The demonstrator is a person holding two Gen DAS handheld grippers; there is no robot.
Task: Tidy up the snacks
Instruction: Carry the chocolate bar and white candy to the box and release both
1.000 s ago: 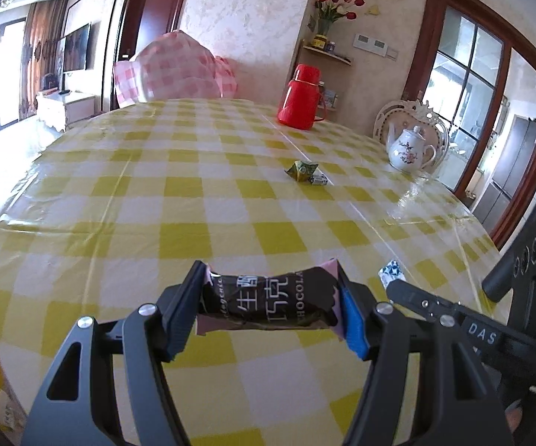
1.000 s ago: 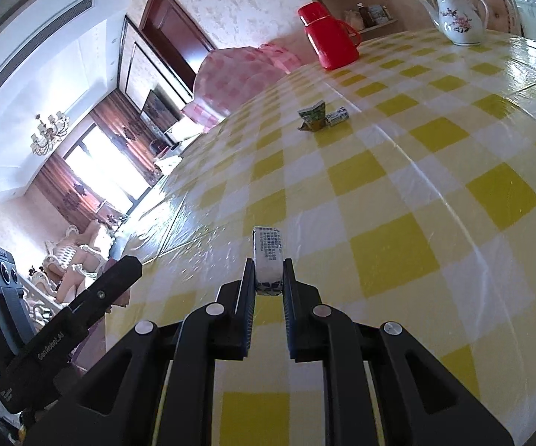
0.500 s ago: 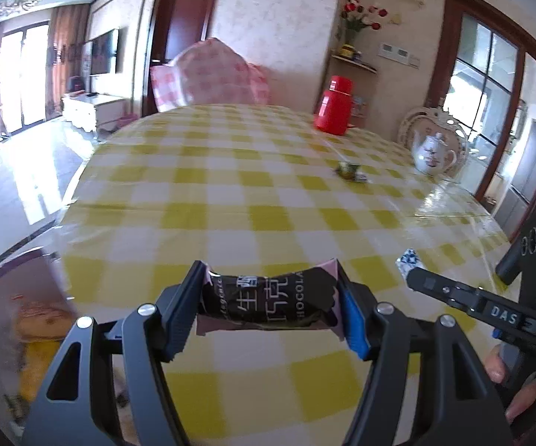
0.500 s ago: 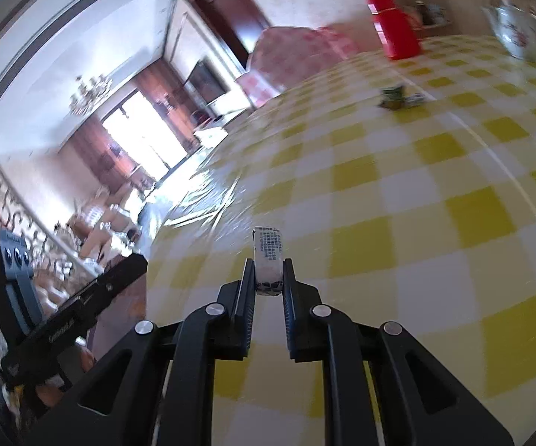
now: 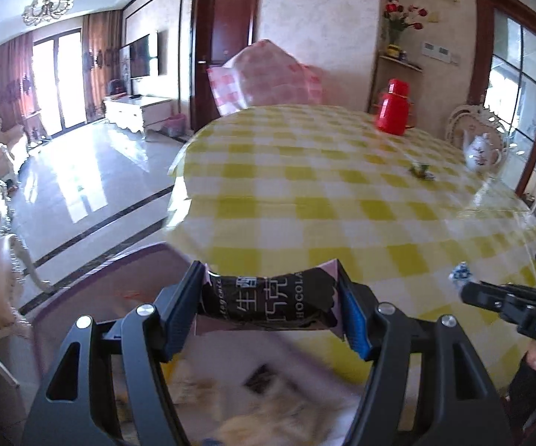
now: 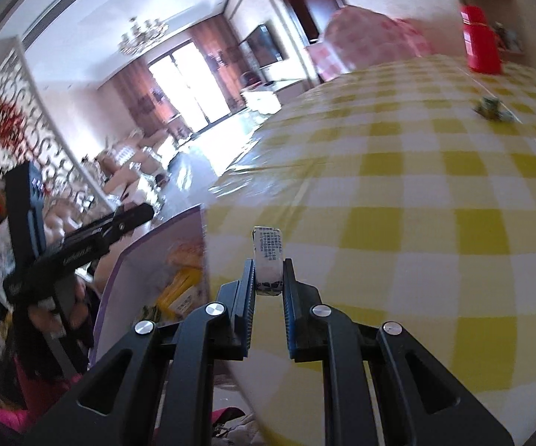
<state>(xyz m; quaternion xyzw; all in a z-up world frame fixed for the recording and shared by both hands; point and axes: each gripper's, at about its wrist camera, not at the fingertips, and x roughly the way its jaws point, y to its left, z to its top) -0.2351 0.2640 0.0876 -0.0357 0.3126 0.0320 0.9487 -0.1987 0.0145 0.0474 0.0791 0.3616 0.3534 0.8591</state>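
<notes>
My left gripper is shut on a dark chocolate bar, held crosswise by its two ends. It hangs over the near edge of the yellow checked table, above a purple box that holds several snack packets. My right gripper is shut on a small white and blue candy that stands upright between its pads, beside the box. In the left wrist view the right gripper shows at the right with the candy. Far out on the table lie two small snacks.
A red thermos and a white teapot stand at the table's far side. A chair with a pink checked cover is behind the table. To the left is shiny floor and more chairs. A hand shows low at the right.
Both grippers have drawn back and leftward from over the table to its near edge. The purple box has come into view below them. Both snacks stay gripped.
</notes>
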